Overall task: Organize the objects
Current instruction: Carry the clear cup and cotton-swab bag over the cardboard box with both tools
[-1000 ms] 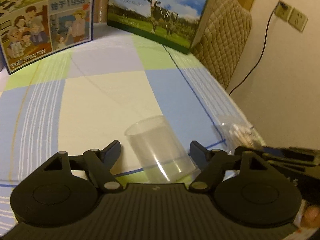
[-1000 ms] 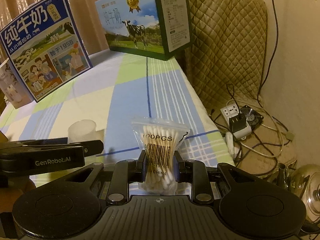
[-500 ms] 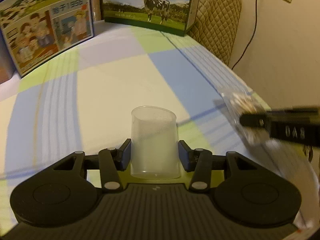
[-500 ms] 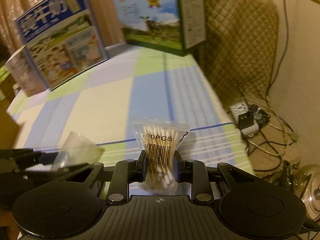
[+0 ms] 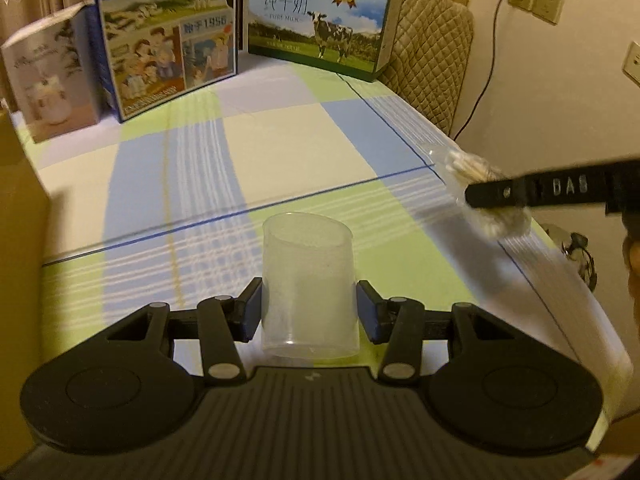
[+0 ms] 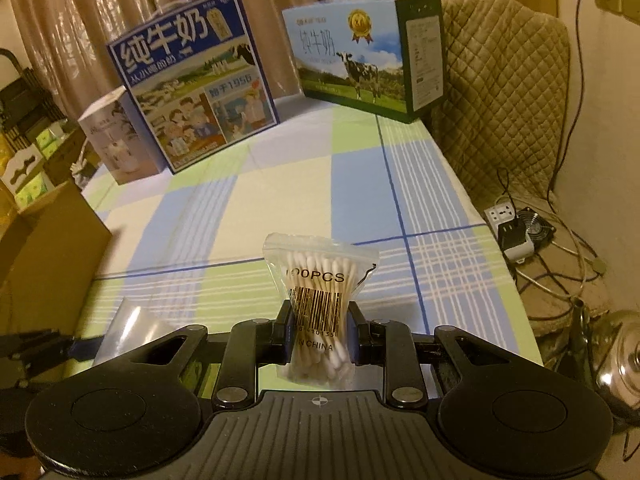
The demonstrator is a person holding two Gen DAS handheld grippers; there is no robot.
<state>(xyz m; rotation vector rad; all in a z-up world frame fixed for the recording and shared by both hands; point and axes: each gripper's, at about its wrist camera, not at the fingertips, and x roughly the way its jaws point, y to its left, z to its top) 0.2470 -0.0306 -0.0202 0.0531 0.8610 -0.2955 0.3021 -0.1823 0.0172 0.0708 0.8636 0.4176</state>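
Now we carry both objects at once above the counter [image 5: 280,152].
Left gripper [image 5: 308,312] jaws clamp the clear cup [image 5: 308,288]; right gripper [image 6: 319,334] jaws pinch the cotton-swab bag [image 6: 320,304]; we keep the cup upright.

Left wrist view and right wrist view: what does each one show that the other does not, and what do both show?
Only the left wrist view shows the open mouth of the clear plastic cup, clamped in the left tool.

Only the right wrist view shows the print and barcode on the cotton swab bag, clamped in the right tool, plus the power strip, the kettle and the cardboard box.

Both show the checked tablecloth, the two milk cartons, the small white box and the quilted chair.
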